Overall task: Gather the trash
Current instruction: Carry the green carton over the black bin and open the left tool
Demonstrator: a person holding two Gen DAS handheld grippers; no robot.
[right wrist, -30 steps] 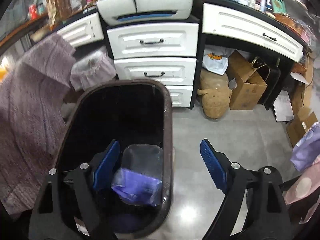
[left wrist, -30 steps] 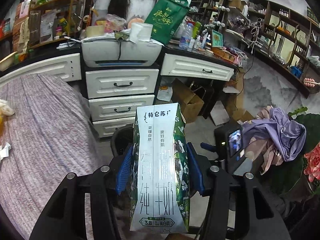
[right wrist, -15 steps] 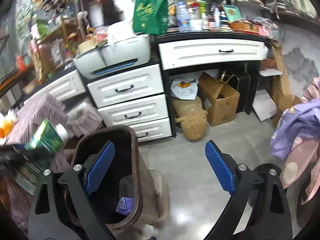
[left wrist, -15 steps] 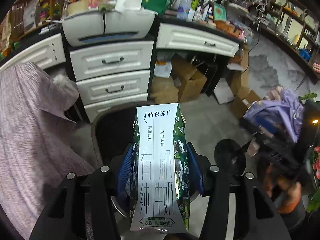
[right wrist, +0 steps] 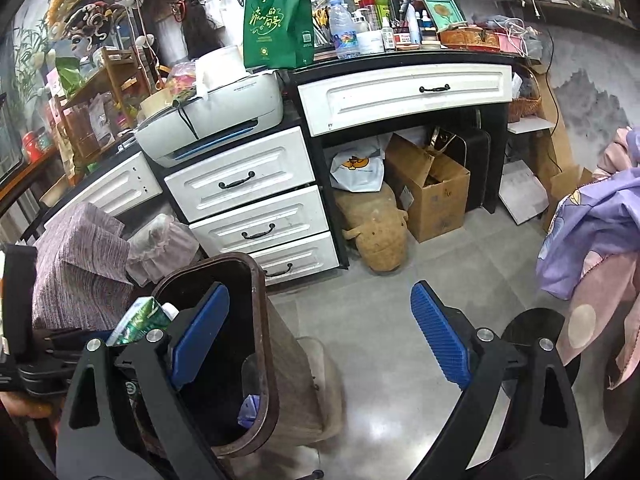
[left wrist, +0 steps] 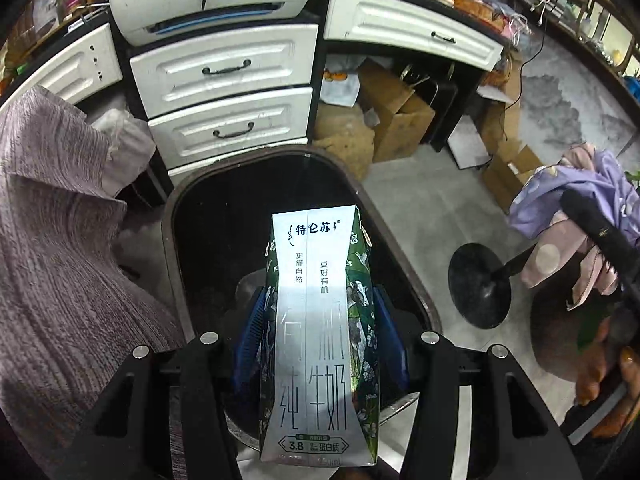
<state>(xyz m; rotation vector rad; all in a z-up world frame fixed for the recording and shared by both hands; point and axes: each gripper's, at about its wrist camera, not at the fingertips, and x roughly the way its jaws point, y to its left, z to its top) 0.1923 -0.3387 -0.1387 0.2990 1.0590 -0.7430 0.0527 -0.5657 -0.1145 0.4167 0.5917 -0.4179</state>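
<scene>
My left gripper (left wrist: 320, 328) is shut on a green and white milk carton (left wrist: 318, 332) and holds it right over the open mouth of a dark brown trash bin (left wrist: 404, 256). In the right wrist view the carton (right wrist: 140, 320) shows at the bin's (right wrist: 264, 312) left rim, with clear and purple trash (right wrist: 250, 404) inside the bin. My right gripper (right wrist: 320, 336) is open and empty, above the bin's right side and the floor.
White drawers (left wrist: 224, 72) and a printer (left wrist: 208, 0) stand behind the bin. A purple-grey cloth (left wrist: 52, 240) hangs at left. Cardboard boxes (right wrist: 432, 188) and a plush toy (right wrist: 376, 232) sit under the desk. A black stand base (left wrist: 480, 284) and purple clothing (left wrist: 576, 196) are at right.
My left gripper has carried the carton forward and down over the bin's mouth. My right gripper has lifted away from the bin and now looks across the room.
</scene>
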